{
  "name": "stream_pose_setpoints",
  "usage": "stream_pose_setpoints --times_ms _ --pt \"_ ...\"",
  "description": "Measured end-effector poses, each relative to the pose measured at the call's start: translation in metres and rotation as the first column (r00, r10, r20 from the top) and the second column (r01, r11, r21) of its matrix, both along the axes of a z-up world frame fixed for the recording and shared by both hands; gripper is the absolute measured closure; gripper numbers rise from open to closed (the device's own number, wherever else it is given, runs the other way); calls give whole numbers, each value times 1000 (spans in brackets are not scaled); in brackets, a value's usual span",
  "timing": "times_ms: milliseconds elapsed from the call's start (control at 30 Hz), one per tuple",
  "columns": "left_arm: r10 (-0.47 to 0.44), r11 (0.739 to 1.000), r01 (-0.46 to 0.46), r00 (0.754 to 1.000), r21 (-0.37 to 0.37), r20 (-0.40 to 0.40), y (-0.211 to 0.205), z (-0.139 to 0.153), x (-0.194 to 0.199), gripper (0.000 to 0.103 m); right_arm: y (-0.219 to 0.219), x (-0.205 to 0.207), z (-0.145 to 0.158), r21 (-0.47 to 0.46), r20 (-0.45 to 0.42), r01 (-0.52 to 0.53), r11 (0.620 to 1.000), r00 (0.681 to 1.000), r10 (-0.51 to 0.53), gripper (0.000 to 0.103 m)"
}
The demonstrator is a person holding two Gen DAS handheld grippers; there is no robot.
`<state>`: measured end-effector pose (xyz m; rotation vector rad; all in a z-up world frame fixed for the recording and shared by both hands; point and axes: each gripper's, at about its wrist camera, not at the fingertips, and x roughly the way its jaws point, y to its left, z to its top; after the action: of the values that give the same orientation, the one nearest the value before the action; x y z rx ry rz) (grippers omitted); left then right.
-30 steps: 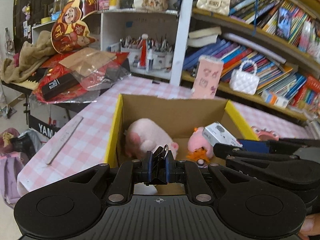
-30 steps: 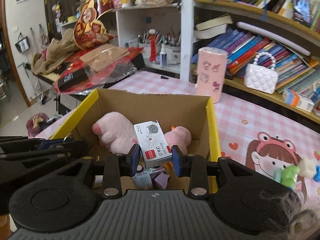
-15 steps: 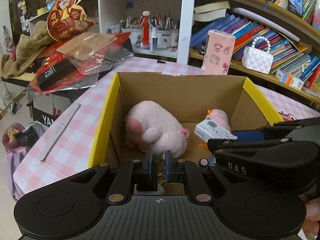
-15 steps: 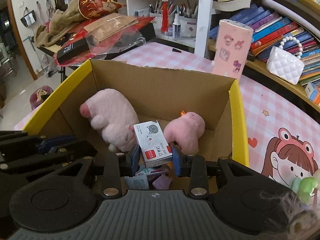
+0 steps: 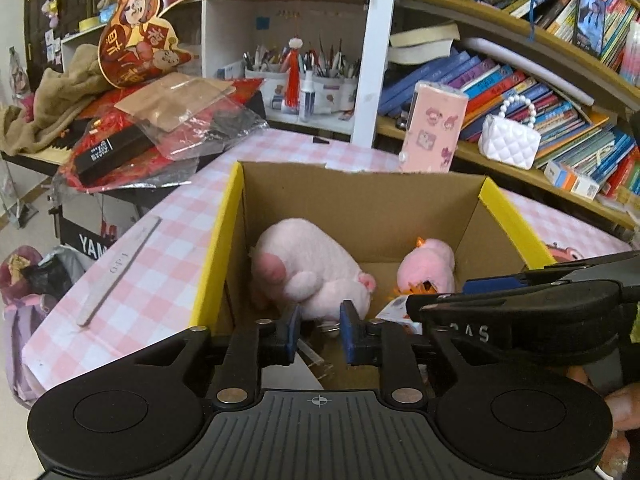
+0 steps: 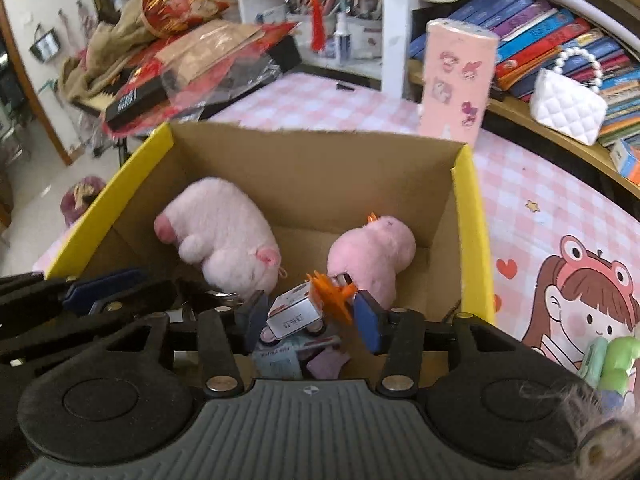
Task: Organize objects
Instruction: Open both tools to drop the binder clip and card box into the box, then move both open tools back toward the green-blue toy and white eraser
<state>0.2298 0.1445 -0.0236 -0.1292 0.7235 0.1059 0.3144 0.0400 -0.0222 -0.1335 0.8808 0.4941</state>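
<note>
Start on your left. Your left gripper [image 5: 319, 330] hangs over the near edge of the cardboard box [image 5: 360, 196]. Its jaws are opening and nothing sits between the blue pads. A small metal clip [image 5: 329, 327], only partly seen, lies just below them on the box floor. The big pink pig [image 5: 308, 270] lies right in front of this gripper, soft and round, with its long side running left to right.

Now your right side. Your right gripper [image 6: 310, 318] is lower in the same box, and its jaws are opening too. The little white box [image 6: 295, 316] sits between the pads, tipped with its short end facing you, but I judge the pads no longer squeeze it. It rests on other small packs. It is hard and flat-sided. An orange spiky bit [image 6: 332, 292] touches it. The small pink plush [image 6: 370, 250] is just behind, soft and lumpy.

To pull out, lift each gripper straight up, clear of the yellow edges.
</note>
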Motion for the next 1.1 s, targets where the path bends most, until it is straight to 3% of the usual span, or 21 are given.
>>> stream_pose_setpoints --times_ms 133,300,400,733,1100 --pt "0 1000 0 999 0 51 1 15 -11 61 -10 -10 17 48 52 50 998 997 -52 57" --pt "15 1000 -15 993 6 115 4 33 -32 31 -21 -32 38 84 152 109 991 981 -120 55" --pt "27 1000 -28 992 12 125 8 39 -44 23 -29 -49 47 91 209 137 986 966 -153 55" --pt "59 998 -59 991 0 122 21 36 -97 18 -45 -122 41 52 294 183 982 937 -190 55" --pt "47 999 -47 998 -13 52 14 20 -151 17 -33 -194 18 -23 257 122 992 960 -112 55"
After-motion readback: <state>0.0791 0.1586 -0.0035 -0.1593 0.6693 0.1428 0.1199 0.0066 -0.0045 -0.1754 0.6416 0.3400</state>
